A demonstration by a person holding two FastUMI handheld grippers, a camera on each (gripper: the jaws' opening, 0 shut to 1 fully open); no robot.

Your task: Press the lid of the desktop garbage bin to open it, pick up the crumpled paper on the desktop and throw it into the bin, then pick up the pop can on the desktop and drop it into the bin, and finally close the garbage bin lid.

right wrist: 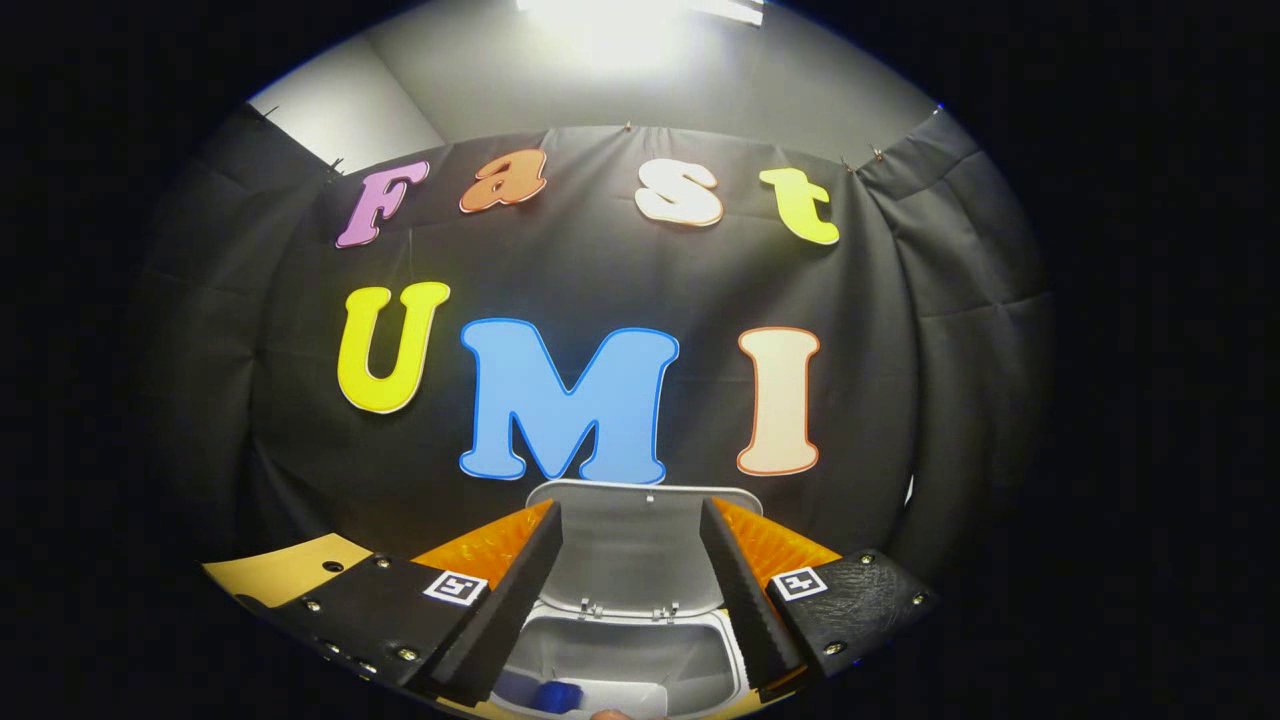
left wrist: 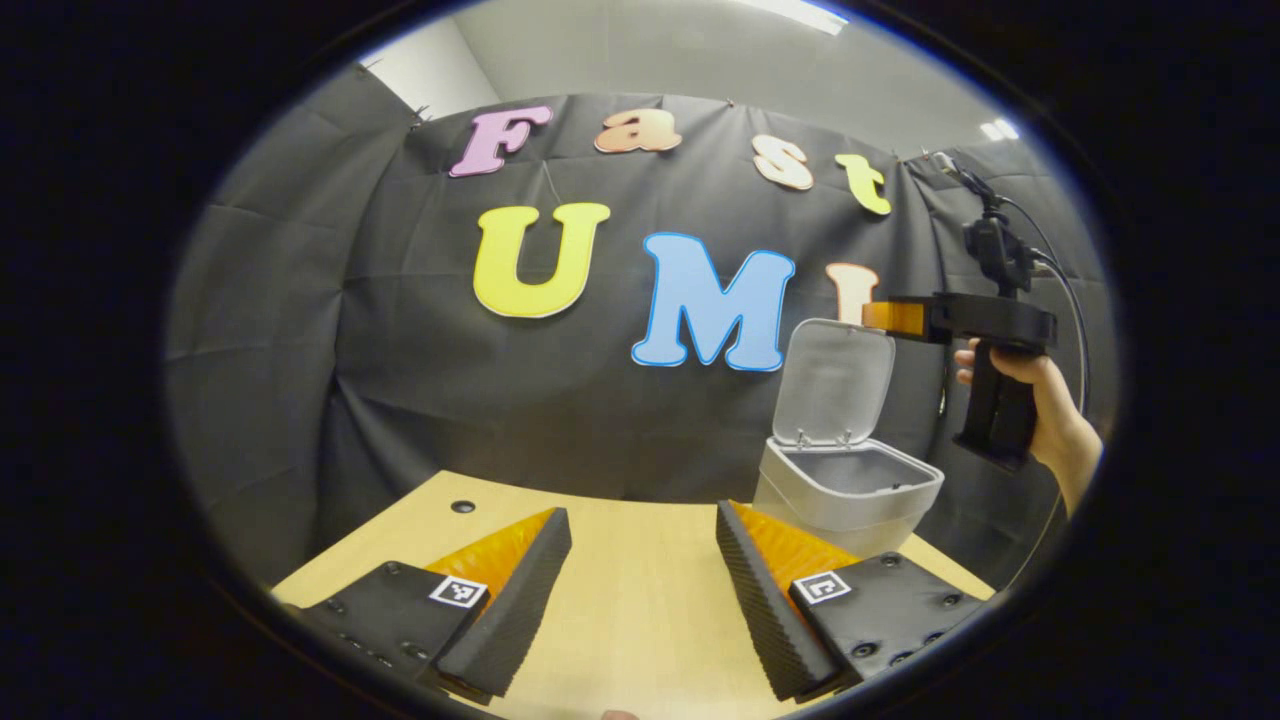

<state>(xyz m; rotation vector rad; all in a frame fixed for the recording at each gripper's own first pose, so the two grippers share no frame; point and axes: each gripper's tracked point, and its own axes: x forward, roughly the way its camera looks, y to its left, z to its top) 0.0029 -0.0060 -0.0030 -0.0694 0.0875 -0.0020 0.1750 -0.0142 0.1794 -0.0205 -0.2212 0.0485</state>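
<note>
Left gripper view showed the left hand-held gripper [left wrist: 640,590] at the bottom of the frame, its two fingers spread wide apart with nothing between them, hovering over the pale wooden surface [left wrist: 640,620]. At the right of the frame, on the far right part of that surface, stood the garbage bin [left wrist: 845,495], light grey, with its lid [left wrist: 838,380] swung up and standing nearly upright behind the opening. Above and to the right of the bin, in the upper right of the frame, the right hand-held gripper [left wrist: 893,317] was held level by a hand [left wrist: 1040,400] wrapped around its grip, its tips reaching over the top edge of the raised lid. A cable [left wrist: 1075,300] ran down from its top. From this side it could not be told how far those fingers stood apart.

Right gripper view looked down along the right hand-held gripper [right wrist: 630,590], whose fingers were spread wide and held nothing. Between them, at the bottom centre of the frame, lay the open bin [right wrist: 625,640] with the upright lid [right wrist: 630,545] behind it. Inside the bin, at the lower edge of the frame, something blue [right wrist: 555,695] showed; what it was could not be told. A corner of the surface [right wrist: 285,570] appeared at the lower left.
</note>
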